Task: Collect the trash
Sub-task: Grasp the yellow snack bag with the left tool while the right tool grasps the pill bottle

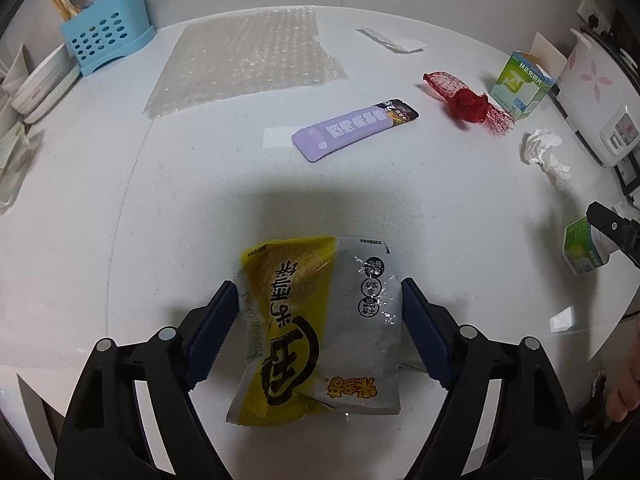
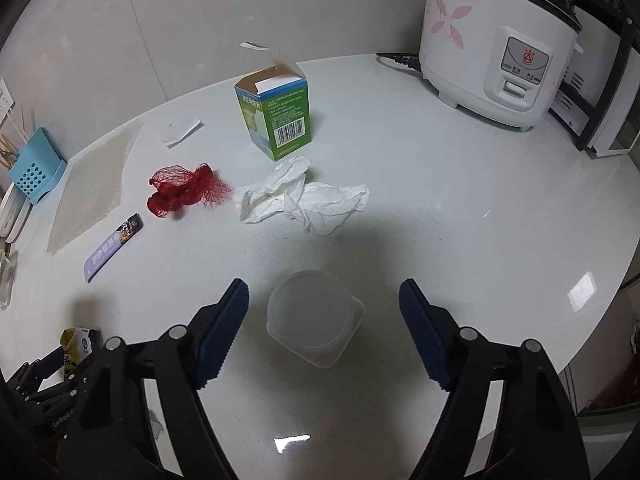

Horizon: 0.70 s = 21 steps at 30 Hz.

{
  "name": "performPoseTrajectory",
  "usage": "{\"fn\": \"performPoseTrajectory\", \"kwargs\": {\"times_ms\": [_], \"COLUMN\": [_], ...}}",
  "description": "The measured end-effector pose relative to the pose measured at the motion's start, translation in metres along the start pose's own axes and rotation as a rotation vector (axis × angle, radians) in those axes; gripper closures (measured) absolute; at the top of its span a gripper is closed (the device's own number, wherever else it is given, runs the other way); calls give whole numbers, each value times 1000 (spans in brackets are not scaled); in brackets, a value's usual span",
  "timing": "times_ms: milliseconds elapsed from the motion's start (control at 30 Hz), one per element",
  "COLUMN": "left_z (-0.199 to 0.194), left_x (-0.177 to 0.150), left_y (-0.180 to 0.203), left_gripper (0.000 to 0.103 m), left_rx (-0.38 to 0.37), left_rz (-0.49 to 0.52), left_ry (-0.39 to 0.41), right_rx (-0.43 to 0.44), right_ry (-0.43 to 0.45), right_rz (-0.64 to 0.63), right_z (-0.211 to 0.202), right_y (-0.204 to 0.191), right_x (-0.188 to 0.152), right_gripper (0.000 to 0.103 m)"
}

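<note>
Left gripper (image 1: 320, 320) jaws apart, straddling yellow-and-silver snack wrapper (image 1: 320, 332) flat on white table (image 1: 120, 200), pads apparently just short of its edges; right gripper (image 2: 322, 320) jaws apart around clear plastic cup (image 2: 314, 318), not touching; crumpled tissue (image 2: 304, 196) at 12 o'clock of cup.

Home kitchen, by the look of it. White rice cooker (image 2: 496, 52) with pink flower print stands at upper right of the right wrist view on a white bench (image 2: 460, 208). Blue perforated utensil holder (image 1: 106, 38) with chopsticks and stacked white bowls (image 1: 42, 84) sit at upper left of the left wrist view.
</note>
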<state>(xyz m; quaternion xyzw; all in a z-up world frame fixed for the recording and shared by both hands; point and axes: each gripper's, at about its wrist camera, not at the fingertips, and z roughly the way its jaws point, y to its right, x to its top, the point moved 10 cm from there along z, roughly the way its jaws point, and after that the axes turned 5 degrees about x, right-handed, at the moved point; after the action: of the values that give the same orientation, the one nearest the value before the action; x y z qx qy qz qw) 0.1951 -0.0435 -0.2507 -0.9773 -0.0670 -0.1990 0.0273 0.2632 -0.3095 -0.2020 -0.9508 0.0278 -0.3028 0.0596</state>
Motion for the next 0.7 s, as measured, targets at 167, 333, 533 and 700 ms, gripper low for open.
{"fn": "performPoseTrajectory", "kwargs": {"times_ms": [167, 333, 533, 700], "left_z": [-3, -5, -9, -17], "left_x": [-1, -3, -5, -3], "left_y": [-1, -2, -1, -1], "left_gripper": [46, 50, 51, 51], "left_rx": [16, 4, -6, -11], "left_rz": [9, 5, 9, 15], "left_ry": [4, 8, 12, 29], "right_rx": [-13, -13, -12, -10], "right_ry": [-19, -18, -12, -3], "right_rz": [-1, -8, -15, -13], "right_z": [4, 3, -1, -9], "right_y": [2, 0, -2, -2], "right_x": [0, 1, -1, -3], "right_gripper": [58, 60, 61, 61]}}
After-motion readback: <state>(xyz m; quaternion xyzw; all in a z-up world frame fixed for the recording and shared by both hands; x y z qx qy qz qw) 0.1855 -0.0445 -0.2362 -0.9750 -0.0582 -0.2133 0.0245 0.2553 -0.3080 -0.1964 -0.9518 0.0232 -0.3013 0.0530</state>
